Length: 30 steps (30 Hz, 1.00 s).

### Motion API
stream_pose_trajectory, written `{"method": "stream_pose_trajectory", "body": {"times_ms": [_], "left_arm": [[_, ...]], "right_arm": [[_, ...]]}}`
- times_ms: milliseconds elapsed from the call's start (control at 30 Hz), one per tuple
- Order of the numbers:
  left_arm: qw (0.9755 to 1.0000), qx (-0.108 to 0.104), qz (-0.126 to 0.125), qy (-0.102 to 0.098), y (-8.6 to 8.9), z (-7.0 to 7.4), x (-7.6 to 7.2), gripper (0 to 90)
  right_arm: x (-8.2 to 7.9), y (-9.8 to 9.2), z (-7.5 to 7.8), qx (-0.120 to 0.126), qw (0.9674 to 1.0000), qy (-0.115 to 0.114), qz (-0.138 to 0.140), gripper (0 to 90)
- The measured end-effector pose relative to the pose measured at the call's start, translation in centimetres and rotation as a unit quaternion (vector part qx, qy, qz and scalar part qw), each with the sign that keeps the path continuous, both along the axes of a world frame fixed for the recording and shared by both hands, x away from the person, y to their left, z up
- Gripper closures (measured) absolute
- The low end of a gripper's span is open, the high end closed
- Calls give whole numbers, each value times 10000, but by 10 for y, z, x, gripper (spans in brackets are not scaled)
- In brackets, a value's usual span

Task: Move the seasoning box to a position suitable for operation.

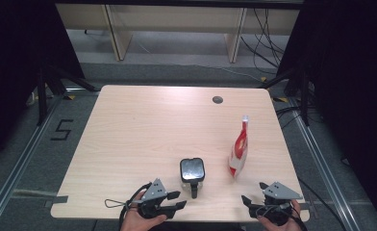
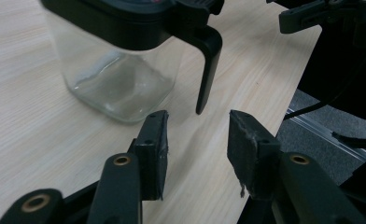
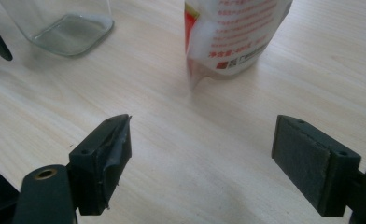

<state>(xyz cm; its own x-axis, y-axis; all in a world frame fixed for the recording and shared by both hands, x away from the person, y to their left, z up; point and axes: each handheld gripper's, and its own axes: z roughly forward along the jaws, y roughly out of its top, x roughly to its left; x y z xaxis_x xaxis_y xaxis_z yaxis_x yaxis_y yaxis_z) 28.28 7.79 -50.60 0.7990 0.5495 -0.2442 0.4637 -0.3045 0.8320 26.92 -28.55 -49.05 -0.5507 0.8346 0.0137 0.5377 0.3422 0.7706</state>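
Progress so far looks like basically zero: nothing is picked up, nothing is opened. Left gripper sits at the lower left of the high view, jaws partly apart and empty, lined up on the black handle of the glass jar, which hangs just ahead of them in the left gripper view without touching. Right gripper is at the lower right, jaws spread wide with nothing between, facing the pouch. That red and white pouch stands upright right of centre on the surface, the jar just left of it, apart. Jar looks empty and its black lid is on. My guess is grabbing both, then filling the jar, is all still left. Count: 1 jar, 1 pouch, 2 grippers.
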Motion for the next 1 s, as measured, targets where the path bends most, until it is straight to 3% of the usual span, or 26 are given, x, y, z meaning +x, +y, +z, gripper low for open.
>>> {"method": "stream_pose_trajectory", "body": {"times_ms": [33, 133, 267, 300, 433, 500, 567, 633, 733, 800, 833, 867, 933, 967, 1000], "left_arm": [[10000, 11, 24, -5, -2, 0, 0, 604], [9999, -70, 88, -67, -4, 1, 0, 653], [9997, -147, 7, -203, -7, 6, -3, 757], [9996, -128, -53, -232, -8, 6, -3, 790], [9993, -190, -187, -265, -22, 7, -4, 865], [9991, -101, -261, -314, -30, 8, -4, 878], [9989, -207, -300, -293, -38, 7, -4, 879], [9990, -153, -323, -270, -41, 7, -4, 879], [9992, -132, -272, -272, -50, 5, -1, 878], [9990, 22, -260, -360, -53, 3, 5, 881], [9989, -9, -260, -399, -54, 2, 7, 882], [9994, -90, -122, -314, -55, 0, 6, 883], [9993, 73, -118, -345, -54, 0, 7, 885], [9996, -39, -89, -264, -55, -1, 7, 889], [9995, -9, -62, -320, -55, 0, 7, 888]], "right_arm": [[0, 0, 0, -70, 9999, -99, -64, 216], [0, 0, 0, -56, 10000, -74, -23, 216], [1, 0, -1, -85, 9999, -96, 37, 216], [1, 1, -1, 56, 9999, 62, 79, 216], [2, 1, -1, -56, 9998, -3, 181, 222], [0, 4, -1, -135, 9999, -53, 72, 224], [-1, 5, -1, -148, 9998, -84, 41, 227], [0, 4, -1, -177, 9998, -89, 92, 227], [0, 5, -2, -166, 9998, -98, 104, 229], [0, 5, -2, -167, 9997, -107, 109, 230], [0, 5, -2, -172, 9997, -107, 116, 230], [0, 5, -2, -173, 9997, -111, 121, 231], [1, 4, -2, -178, 9997, -108, 129, 230], [1, 4, -2, -205, 9995, -171, 137, 230], [1, 4, -2, -211, 9995, -179, 138, 230]]}}
